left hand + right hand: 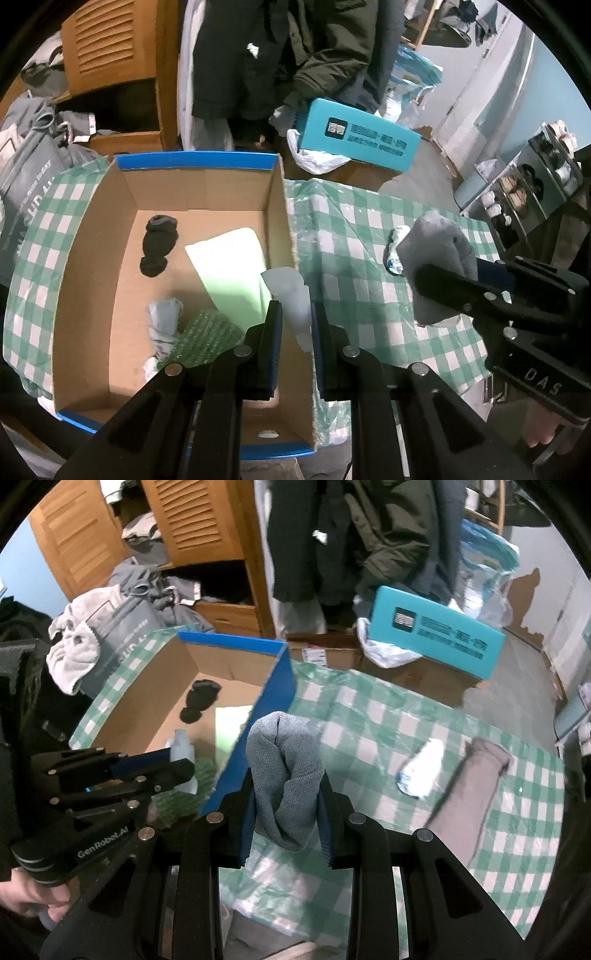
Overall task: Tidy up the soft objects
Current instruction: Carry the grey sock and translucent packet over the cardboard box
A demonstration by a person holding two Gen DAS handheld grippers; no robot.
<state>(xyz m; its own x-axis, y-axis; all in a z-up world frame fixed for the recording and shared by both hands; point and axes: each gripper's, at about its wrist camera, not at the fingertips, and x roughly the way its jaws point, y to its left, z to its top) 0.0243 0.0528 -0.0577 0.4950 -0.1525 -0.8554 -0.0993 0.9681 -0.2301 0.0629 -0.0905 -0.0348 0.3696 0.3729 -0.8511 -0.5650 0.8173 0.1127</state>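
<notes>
In the left wrist view my left gripper [295, 310] is shut on a pale white soft piece [290, 295], above the right wall of the blue-rimmed cardboard box [195, 161]. The box holds a black sock [159, 245], a pale foam sheet [229, 273], a light grey bundle [164, 321] and green bubble wrap [207, 339]. My right gripper [287, 782] is shut on a grey folded cloth [284, 771], over the checked tablecloth just right of the box [284, 686]. That grey cloth [436, 258] also shows at the right of the left wrist view.
On the green checked tablecloth [369, 716] lie a small white bundle [421, 768] and a brown rolled cloth [469, 794]. Behind the table stand a teal carton [436, 635], hanging dark coats [332, 535] and a wooden cabinet [192, 520]. A grey bag [29, 173] stands left of the box.
</notes>
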